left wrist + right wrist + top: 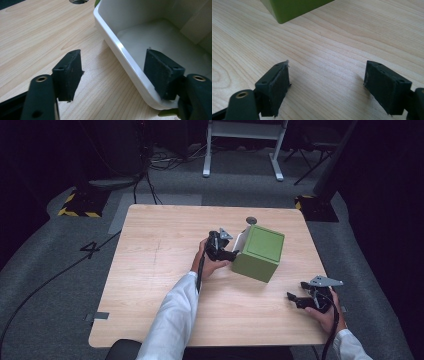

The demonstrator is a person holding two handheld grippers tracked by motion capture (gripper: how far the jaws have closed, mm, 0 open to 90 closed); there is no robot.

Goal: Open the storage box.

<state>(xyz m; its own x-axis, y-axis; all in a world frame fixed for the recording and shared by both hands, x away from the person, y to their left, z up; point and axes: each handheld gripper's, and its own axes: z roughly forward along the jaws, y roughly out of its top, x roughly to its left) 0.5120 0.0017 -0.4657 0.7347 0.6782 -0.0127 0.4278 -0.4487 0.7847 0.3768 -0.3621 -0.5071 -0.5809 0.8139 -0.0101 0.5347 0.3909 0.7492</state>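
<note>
Dark room, grey carpet, cables and a white frame behind; a pale wooden counter [165, 285] carries the work. Near its far right part, a green box [260, 252] is lying on its side, its white-lined opening turned toward the left tongs [231, 254].

In the left gripper view, the white rim [125, 56] of the box is seen running between the two jaws: one pad [68, 73] is outside over the counter, the other [160, 72] is inside the cavity. The left tongs are half spread and neither pad is yet pressed on the wall, so nothing is pinched. The right tongs [296, 299] are resting on the counter near the front right edge, well apart from the box, jaws spread wide and empty; a green corner [287, 10] is seen ahead of them.

Step judged: a grasp of the box wall. The wall should be seated deeper between the pads before closing, since the rim is rounded and glossy and could slip out. The pads should be kept parallel to the wall. Closing should be finished before any lifting or turning, as the box could tip or slide on the smooth wood. The right tongs could be brought up to steady the far side.
</note>
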